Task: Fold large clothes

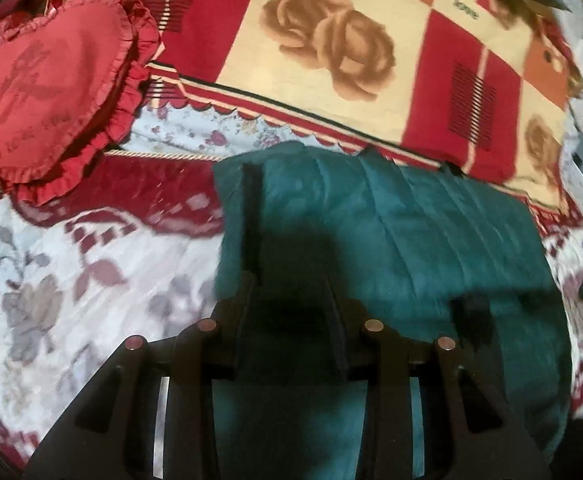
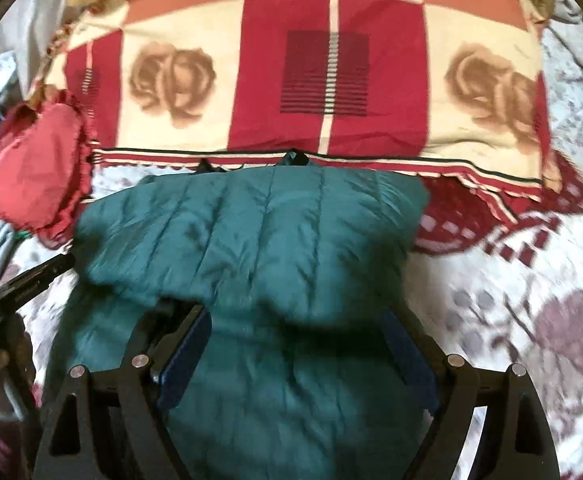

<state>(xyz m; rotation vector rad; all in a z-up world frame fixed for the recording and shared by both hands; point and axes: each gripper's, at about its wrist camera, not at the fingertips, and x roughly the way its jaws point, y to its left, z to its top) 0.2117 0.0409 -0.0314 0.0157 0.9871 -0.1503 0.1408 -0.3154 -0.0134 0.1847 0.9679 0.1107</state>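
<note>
Padding is springing beneath the spread right tool [image 2: 297, 344] – the teal jacket [image 2: 251, 236] risks unfolding; left tool [image 1: 291, 312], narrowly parted, is pinching nothing – both hovering.

Ahead of me lies a red-and-cream checked blanket printed with tan roses [image 2: 291, 76]. A red heart-shaped cushion with a ruffled edge [image 1: 51, 92] rests beside it on the white bedspread patterned with mauve flowers [image 2: 531, 300].

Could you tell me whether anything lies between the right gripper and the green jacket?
Nothing visible does. The right gripper hangs open directly over the green quilted jacket, which lies on the floral bedspread. The red heart pillow sits off to the side.
</note>
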